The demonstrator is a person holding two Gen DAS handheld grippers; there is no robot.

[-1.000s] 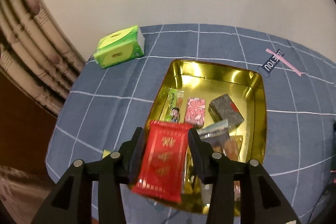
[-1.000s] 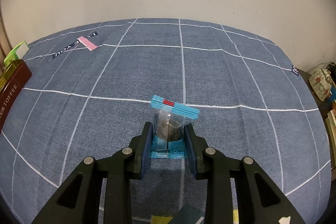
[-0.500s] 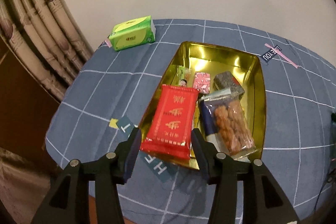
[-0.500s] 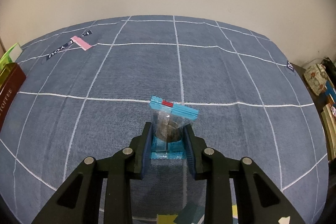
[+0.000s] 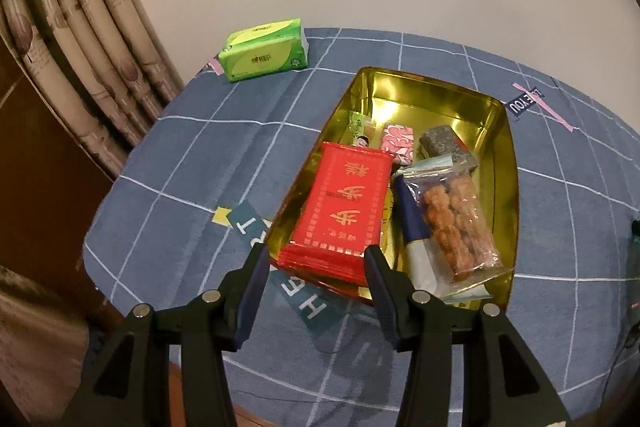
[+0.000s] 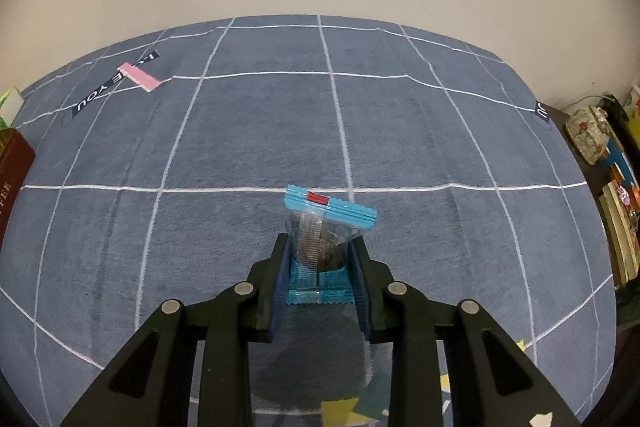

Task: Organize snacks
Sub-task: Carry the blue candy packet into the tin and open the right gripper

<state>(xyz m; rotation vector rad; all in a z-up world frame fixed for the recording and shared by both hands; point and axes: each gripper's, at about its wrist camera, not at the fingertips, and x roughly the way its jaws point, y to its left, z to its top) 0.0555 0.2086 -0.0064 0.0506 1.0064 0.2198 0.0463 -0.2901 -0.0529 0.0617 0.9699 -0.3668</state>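
While the left gripper (image 5: 316,261) stands with jaws spread just short of the red snack packet (image 5: 343,213), which lies in the gold tin (image 5: 506,151) with its long axis pointing away from the jaws and its near end over the tin's near rim, the right gripper (image 6: 319,269) pinches a blue-sealed clear snack packet (image 6: 325,227) above the blue checked tablecloth (image 6: 256,131). That tin lies off to the right gripper's left, so the held packet likely goes leftward.

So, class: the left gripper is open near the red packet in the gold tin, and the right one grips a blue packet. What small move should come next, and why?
Probably carry the right gripper, shut on the blue packet, left toward the tin. The red packet already lies in the tin with the left gripper open around its near end, so only the blue packet remains outside.
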